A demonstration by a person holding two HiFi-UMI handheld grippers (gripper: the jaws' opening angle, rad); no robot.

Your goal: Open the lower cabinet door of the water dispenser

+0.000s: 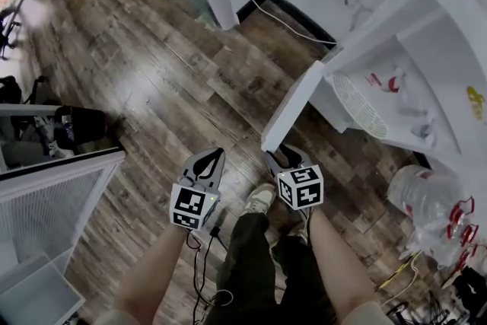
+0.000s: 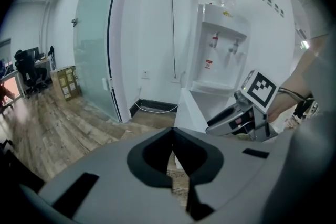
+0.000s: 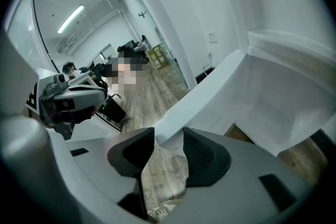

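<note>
Wood-grain planks cover the floor, glossy and dark, and they give me the most open room up and to the left of my grippers in the head view. On my right stands the water dispenser, a smooth white plastic box with a round ribbed drip grille under its taps. Its lower cabinet door is swung well out from the body, a flat white panel whose free edge juts toward me over the planks; behind it the white cabinet hollow is exposed. At my left a white frame with mesh panels hems that side. A clear, ribbed plastic bottle lies near the dispenser's base, at the right of the head view.

My right gripper has its dark pads apart and set on either side of the door's lower corner, clamping that thin edge. My left gripper is closed with nothing in it, tips together, hanging over bare floor just beside the right one and apart from the door.
</note>
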